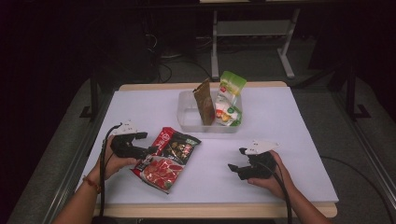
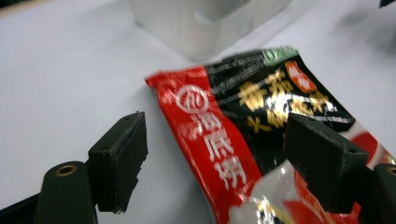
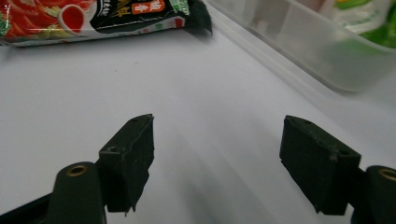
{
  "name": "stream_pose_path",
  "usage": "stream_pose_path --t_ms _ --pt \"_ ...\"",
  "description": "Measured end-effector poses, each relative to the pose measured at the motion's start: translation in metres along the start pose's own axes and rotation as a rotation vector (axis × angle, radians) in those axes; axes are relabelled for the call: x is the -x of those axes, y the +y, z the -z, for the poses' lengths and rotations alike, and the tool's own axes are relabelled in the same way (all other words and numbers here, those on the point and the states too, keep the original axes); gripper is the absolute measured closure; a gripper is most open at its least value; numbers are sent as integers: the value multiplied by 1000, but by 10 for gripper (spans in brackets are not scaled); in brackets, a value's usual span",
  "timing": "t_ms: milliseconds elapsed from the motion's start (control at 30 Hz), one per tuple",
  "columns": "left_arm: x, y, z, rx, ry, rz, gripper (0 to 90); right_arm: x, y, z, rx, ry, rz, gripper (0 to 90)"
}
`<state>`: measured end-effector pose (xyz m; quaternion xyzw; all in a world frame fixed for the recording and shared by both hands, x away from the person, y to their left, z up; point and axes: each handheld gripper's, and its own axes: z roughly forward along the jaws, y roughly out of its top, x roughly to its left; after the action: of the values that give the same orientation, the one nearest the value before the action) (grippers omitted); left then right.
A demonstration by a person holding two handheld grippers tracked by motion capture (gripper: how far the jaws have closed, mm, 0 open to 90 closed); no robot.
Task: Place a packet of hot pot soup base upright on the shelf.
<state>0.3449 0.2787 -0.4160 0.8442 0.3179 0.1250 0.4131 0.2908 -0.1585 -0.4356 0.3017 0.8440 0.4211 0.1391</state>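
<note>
Sachet [image 1: 166, 158], red and black: lay flat on white table sheet [image 1: 289, 140], front left, well short of clear tub [image 1: 187, 122].

High view: gave whole layout. Counted one sachet, one tub, one brown packet [image 1: 204, 100] standing upright in tub, two green-and-white pouches [image 1: 229, 98] leaning just beside packet, two grippers, two hands.

Left gripper view: showed print on sachet [image 2: 219, 140] up close, slightly blurred, with corner of tub [image 2: 201, 23] beyond. Placed one pad over sachet's face and other pad over bare sheet, sachet's left edge between them. Showed no pad pressing on sachet.

Right gripper view: showed bare sheet between pads, sachet's end [image 3: 93, 18] far off at top left, tub wall [image 3: 303, 42] at top right with blurred green inside.

Left gripper [image 1: 150, 150]: held low in left hand [image 1: 112, 163], tips aimed right at sachet's left edge, jaws spread wide, released, nothing gripped.

Right gripper [image 1: 236, 159]: held in right hand [image 1: 271, 175] above sheet at front right, well apart from sachet, tips aimed left, jaws spread wide, released, nothing between.

Forearms: entered from bottom edge, wrists bent inward toward each other.
</note>
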Motion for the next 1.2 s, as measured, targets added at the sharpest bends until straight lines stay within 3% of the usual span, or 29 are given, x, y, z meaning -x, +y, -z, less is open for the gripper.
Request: stream_pose_path --t_ms 267,367,433,533,600,800,1200 --pt "1 -24 -5 -62 -44 24 247 -6 16 -19 -2 57 5 259" --pt "2 -27 -4 -50 -60 44 248 -7 25 -25 -3 76 4 259" --pt "2 -28 -4 -62 -94 59 251 -6 30 -31 2 91 -9 259" --pt "6 -30 -7 -91 -178 73 284 -6 36 -41 3 112 -24 259" --pt "8 -31 -7 -103 -180 79 236 -7 40 -49 -6 126 -30 259" --pt "11 -34 -6 -107 -179 123 233 -8 46 -72 -39 201 -85 259" --pt "21 -37 -5 -100 -161 117 224 -15 59 -111 -75 340 -188 232"
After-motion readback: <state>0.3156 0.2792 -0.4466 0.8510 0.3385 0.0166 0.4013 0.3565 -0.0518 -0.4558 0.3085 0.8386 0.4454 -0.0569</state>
